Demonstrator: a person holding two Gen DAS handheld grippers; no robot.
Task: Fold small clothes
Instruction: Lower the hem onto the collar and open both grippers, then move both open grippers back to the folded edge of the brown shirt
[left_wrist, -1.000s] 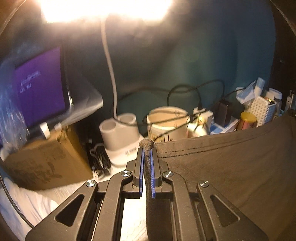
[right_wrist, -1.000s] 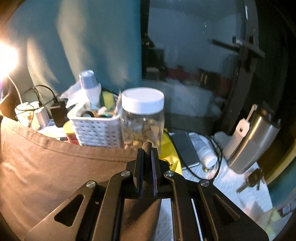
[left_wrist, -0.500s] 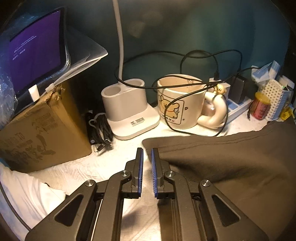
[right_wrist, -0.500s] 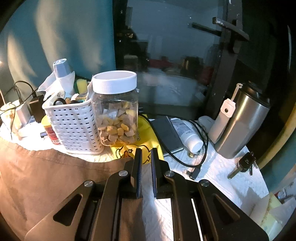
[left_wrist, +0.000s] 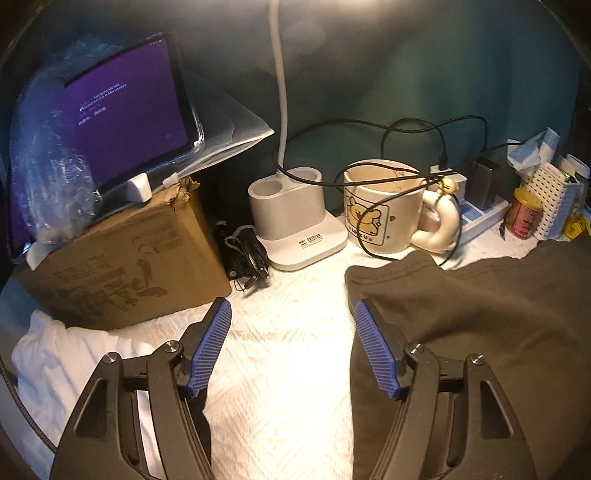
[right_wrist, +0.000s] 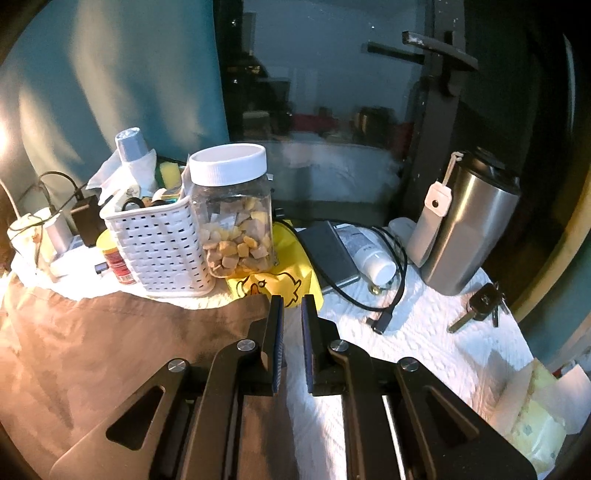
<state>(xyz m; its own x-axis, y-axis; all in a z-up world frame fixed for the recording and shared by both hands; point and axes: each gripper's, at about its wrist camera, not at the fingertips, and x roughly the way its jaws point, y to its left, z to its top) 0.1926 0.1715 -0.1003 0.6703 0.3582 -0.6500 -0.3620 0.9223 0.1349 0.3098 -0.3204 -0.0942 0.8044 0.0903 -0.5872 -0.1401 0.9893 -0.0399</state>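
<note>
Both grippers letting go

I see my left gripper (left_wrist: 291, 347) opening wide over the white cloth (left_wrist: 280, 369), nothing between its pads. My right gripper (right_wrist: 292, 341) is opening too, empty. The brown garment (left_wrist: 480, 325) lies flat between them.

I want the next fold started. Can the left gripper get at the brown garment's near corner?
Probably yes: the left gripper, jaws opening and empty, sits right beside the brown garment, with only bare white cloth between.
</note>
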